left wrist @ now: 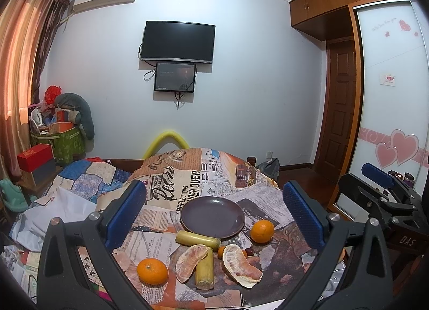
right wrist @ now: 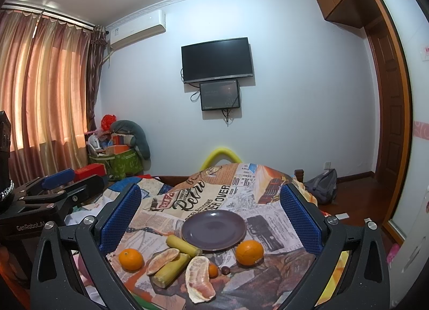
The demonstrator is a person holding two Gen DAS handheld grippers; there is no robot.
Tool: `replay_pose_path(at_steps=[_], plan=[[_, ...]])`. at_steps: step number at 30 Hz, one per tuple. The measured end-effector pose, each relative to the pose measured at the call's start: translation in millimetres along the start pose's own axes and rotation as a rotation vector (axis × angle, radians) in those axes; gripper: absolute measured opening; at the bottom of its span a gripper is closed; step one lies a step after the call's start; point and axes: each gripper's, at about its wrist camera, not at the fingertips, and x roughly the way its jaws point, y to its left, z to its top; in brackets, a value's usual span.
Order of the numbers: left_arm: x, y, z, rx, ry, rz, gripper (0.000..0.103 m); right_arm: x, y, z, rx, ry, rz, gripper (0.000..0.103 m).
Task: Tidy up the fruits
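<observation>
Right wrist view: "GenRobot.AI" on left gripper [right wrist: 60,185], "RETRO" on tablecloth [right wrist: 187,201], both grippers' jaws apart, right gripper [right wrist: 211,219] empty.

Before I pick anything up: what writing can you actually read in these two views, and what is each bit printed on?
"GenRobot.AI": body of the left gripper, right wrist view.
"DAS": body of the right gripper, left wrist view.
"Retro": newspaper-print tablecloth.
"REFLECTIONS" and "OVER": same cloth, beside it.
Fine newsprint on the cloth, the wardrobe door script and its small red label: too small or blurred.
</observation>
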Motion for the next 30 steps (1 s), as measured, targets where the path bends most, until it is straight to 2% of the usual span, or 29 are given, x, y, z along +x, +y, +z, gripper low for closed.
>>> replay_pose_path(at_steps=[22,30], plan=[[3,6,-2,-0.009,0.008,0.006,0.103,2,0,-2,-0.003,0.010,0.002,0.103],[17,17,-9,-0.014,0.061,0.011,0.103,13,2,-7,-0.021,0.049,0.000,0.103]])
